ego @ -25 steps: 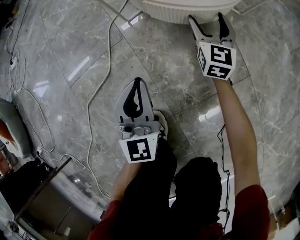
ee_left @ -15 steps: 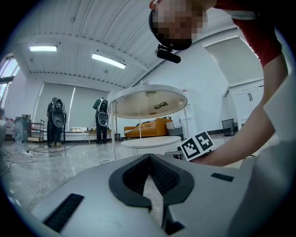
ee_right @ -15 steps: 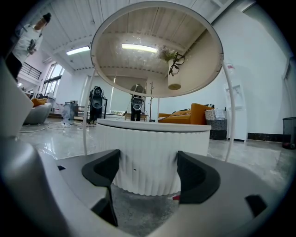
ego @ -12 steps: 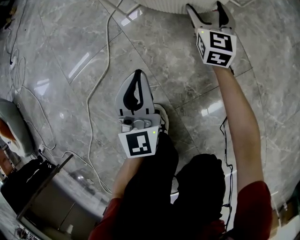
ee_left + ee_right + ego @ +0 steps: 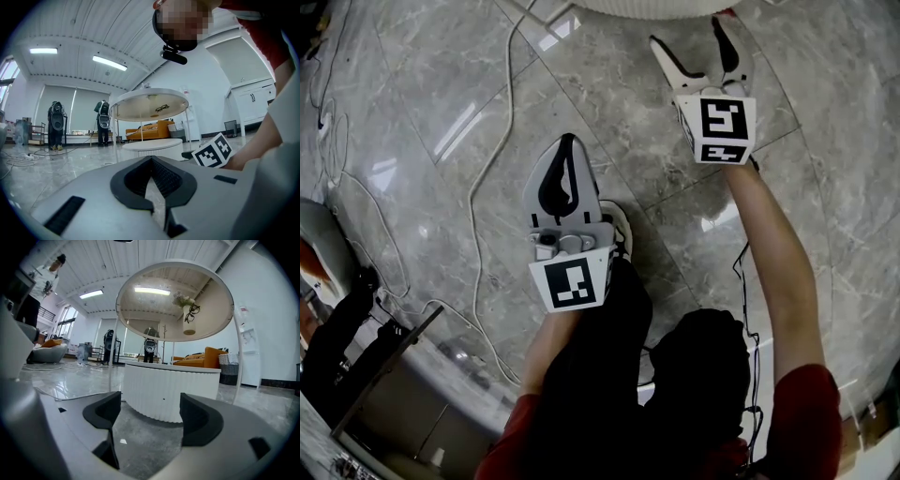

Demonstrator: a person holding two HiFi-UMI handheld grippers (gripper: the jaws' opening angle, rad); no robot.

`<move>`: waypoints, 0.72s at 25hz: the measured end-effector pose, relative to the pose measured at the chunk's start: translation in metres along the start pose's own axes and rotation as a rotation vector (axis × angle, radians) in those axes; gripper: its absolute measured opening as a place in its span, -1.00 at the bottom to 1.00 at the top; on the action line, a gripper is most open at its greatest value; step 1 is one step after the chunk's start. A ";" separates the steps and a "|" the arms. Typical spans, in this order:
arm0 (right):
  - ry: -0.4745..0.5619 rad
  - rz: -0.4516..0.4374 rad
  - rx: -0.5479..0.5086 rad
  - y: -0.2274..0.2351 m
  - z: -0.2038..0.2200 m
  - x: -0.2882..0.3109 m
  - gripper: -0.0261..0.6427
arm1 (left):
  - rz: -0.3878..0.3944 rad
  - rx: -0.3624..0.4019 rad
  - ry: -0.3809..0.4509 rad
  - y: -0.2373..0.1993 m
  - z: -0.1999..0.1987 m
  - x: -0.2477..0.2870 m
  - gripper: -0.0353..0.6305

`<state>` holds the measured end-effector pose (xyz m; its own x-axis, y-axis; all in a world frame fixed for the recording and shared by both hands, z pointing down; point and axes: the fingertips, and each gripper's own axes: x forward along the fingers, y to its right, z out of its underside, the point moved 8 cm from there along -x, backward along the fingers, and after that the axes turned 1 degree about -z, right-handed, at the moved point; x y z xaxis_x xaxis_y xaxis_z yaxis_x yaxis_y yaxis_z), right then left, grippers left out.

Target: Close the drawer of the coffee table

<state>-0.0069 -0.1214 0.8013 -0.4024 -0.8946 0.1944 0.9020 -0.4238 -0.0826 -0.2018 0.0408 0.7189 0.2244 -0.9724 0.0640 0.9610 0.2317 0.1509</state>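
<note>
The coffee table is a low white ribbed drum (image 5: 171, 390) under a round top (image 5: 174, 301) on thin legs. In the head view only its drum's rim (image 5: 656, 7) shows at the top edge. No pulled-out drawer shows; the ribbed front looks flush. My right gripper (image 5: 689, 37) is open and empty, pointed at the drum a short way off, its jaws (image 5: 152, 413) framing the ribbed side without touching it. My left gripper (image 5: 566, 141) hangs shut and empty over the floor, to the left and nearer me, with the table (image 5: 152, 147) well ahead.
Grey marble floor all round. A white cable (image 5: 487, 159) runs down the floor left of the left gripper; a thin black cable (image 5: 741, 272) lies by the right arm. A grey seat (image 5: 319, 244) and dark stand (image 5: 375, 366) sit lower left. My shoe (image 5: 622, 234) is under the left gripper.
The right gripper, whose tips were at the drum's edge, has drawn back from it, still open. The table has slid further out of the top of the view. The left gripper stays shut.
</note>
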 end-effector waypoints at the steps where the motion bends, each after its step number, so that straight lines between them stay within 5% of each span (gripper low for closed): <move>1: 0.006 -0.008 0.000 -0.004 0.001 -0.008 0.19 | -0.001 0.000 0.000 0.001 0.000 -0.001 -0.86; 11: 0.041 0.122 0.206 0.002 0.016 -0.102 0.19 | 0.017 0.028 0.010 0.010 -0.007 -0.005 -0.86; 18: 0.053 0.175 0.065 0.001 0.014 -0.170 0.19 | 0.038 0.043 0.021 0.015 -0.008 -0.005 -0.86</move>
<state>0.0650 0.0320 0.7818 -0.2443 -0.9608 0.1311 0.9665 -0.2522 -0.0476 -0.1869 0.0487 0.7132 0.2643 -0.9631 0.0502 0.9440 0.2690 0.1909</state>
